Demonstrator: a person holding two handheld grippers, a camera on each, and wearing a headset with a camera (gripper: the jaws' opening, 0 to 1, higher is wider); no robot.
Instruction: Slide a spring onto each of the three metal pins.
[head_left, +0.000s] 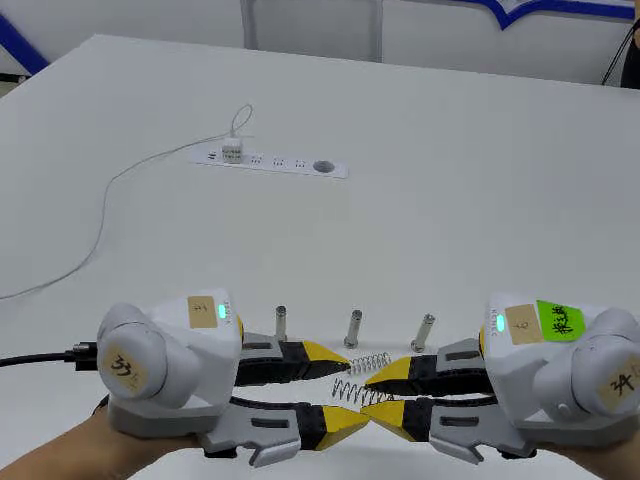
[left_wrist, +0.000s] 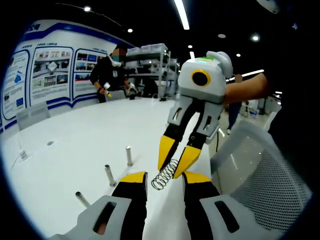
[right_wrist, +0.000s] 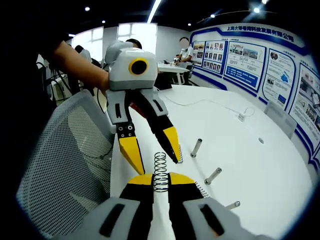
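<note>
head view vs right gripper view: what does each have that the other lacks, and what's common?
Head view: the right gripper's casing with a green sticker, a black lead into the left gripper, the power strip's sockets.
Right gripper view: a mesh chair, wall posters, people behind.
Both: three bare pins, the right gripper shut on a spring, the left gripper open opposite it, a loose spring, the white cable and plug.
</note>
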